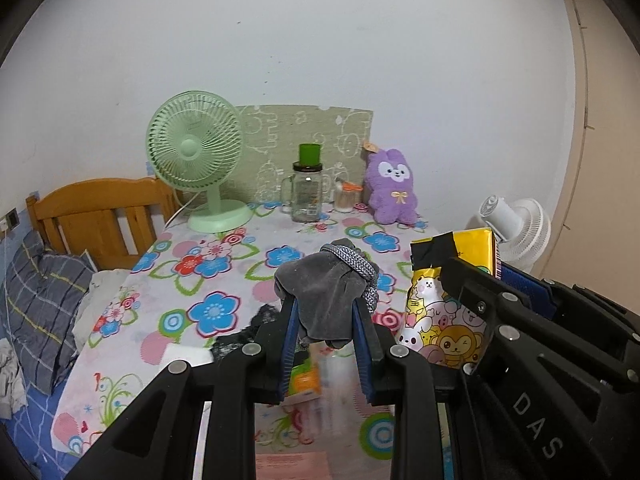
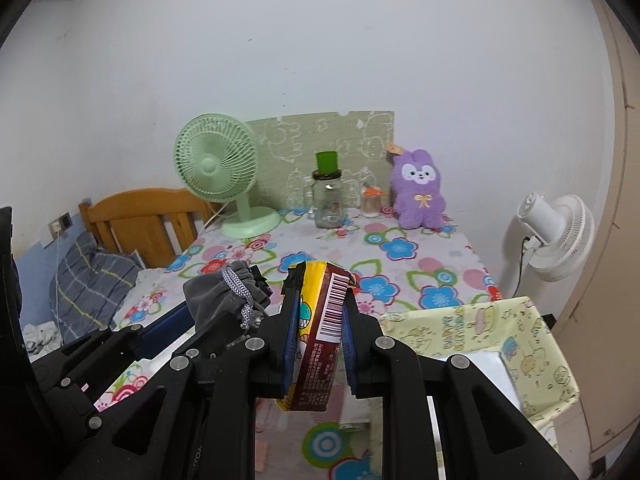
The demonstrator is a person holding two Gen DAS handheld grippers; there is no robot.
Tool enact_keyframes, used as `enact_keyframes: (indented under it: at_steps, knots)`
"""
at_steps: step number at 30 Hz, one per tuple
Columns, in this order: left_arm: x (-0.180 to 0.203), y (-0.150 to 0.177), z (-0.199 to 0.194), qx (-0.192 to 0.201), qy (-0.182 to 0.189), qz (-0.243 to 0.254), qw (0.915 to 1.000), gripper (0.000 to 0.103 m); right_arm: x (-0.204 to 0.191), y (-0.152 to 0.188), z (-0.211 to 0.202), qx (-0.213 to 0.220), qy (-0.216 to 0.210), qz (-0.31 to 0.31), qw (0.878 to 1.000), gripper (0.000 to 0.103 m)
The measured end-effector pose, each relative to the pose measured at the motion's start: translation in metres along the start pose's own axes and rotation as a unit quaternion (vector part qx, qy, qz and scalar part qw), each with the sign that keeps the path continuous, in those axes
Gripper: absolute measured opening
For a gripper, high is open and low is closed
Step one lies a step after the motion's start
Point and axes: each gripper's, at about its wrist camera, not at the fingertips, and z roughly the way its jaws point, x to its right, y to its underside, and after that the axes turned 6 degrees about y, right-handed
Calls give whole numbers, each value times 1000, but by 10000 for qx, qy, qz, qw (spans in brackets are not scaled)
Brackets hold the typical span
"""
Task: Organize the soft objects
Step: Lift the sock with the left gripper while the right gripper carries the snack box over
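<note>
We see the left claw [image 1: 326,308] clenching a grey pouch [image 1: 324,296], the right claw [image 2: 318,312] gripping a snack packet [image 2: 320,332] above the bench [image 2: 400,264].

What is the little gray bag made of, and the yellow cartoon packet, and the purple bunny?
The gray bag, pinched in the left claw, looks like soft velvety cloth: matte, creased, with a woven drawstring cord. The yellow cartoon packet in the right claw seems to be thin glossy plastic film, printed with a barcode. The purple bunny looks like fuzzy plush, probably stuffed.
</note>
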Motion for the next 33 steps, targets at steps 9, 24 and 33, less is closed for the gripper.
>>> enact_keyframes:
  at_steps: [9, 24, 33]
  knots:
    - [28, -2, 14, -10, 216, 47, 9998, 25, 32, 0, -1, 30, 231, 65, 9997, 22]
    - [80, -2, 41, -120, 679, 344, 9970, 25, 88, 7, 2, -3, 713, 335, 9969, 22]
    - [102, 5, 63, -338, 894, 462, 9943, 25, 114, 15, 14, -139, 940, 445, 9945, 22]
